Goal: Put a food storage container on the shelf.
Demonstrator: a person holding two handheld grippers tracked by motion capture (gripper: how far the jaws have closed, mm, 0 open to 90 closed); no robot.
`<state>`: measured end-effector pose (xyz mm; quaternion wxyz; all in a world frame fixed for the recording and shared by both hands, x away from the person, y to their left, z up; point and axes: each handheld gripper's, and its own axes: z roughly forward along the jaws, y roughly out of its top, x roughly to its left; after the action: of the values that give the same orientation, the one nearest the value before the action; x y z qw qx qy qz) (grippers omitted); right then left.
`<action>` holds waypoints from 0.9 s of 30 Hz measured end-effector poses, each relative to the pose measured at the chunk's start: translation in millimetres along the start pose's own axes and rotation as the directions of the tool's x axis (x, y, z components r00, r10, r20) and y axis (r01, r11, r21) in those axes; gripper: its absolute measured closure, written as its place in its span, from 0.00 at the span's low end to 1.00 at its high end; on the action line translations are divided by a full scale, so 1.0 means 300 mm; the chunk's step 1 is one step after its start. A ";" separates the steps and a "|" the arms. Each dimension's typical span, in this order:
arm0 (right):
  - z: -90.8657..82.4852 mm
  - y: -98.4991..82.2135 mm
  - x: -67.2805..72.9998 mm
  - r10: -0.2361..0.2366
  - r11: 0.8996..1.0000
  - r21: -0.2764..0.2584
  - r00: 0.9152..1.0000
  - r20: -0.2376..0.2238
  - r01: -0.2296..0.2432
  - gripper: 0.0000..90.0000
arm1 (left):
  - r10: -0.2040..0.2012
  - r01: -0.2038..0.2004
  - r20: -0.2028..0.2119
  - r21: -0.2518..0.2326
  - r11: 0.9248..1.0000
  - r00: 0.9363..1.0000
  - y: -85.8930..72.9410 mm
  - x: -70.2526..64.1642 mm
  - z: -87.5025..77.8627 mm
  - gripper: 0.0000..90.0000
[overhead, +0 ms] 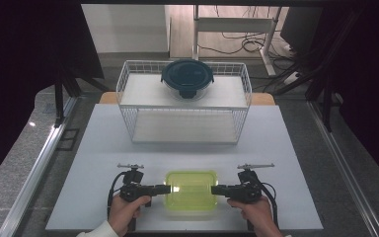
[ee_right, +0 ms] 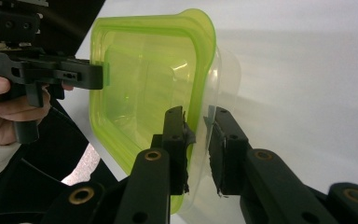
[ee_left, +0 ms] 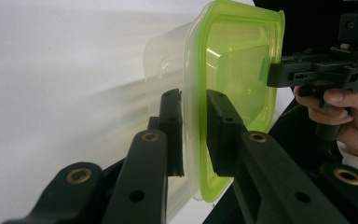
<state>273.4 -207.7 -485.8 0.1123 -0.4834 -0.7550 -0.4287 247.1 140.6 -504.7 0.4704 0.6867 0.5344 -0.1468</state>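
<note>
While both hands rest low at the near edge of the white table (overhead: pixel 94 143), the left gripper (overhead: pixel 167 188) is clamped on one short side of the green-lidded clear food container (overhead: pixel 191 190), its jaws pinching the lid's rim and the wall just under it. Opposite it, the right gripper (overhead: pixel 215 189) has its jaws around the other short side, with the rim and wall between them. Seen along the left gripper (ee_left: pixel 195 133), the container (ee_left: pixel 228 79) lies between the two tools. Well beyond both grippers stands a white wire basket (overhead: pixel 128 94), with a round glass bowl with a dark blue lid (overhead: pixel 187 78) on top.
</note>
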 end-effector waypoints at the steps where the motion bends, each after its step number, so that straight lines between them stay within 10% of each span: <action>1: -0.003 0.003 0.007 -0.010 1.000 -0.005 1.000 0.005 0.010 0.85 | 0.006 -0.006 -0.002 -0.004 1.000 1.000 0.001 -0.003 -0.003 0.86; 27: -0.069 0.098 0.109 -0.161 0.984 -0.076 0.986 0.028 0.163 0.85 | 0.108 -0.107 0.013 -0.086 0.991 0.994 0.089 -0.082 -0.106 0.86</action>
<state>276.1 -197.8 -438.2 0.0499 -0.4288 -0.7756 -0.4605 251.3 151.9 -458.1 0.5113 0.6924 0.4983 -0.1042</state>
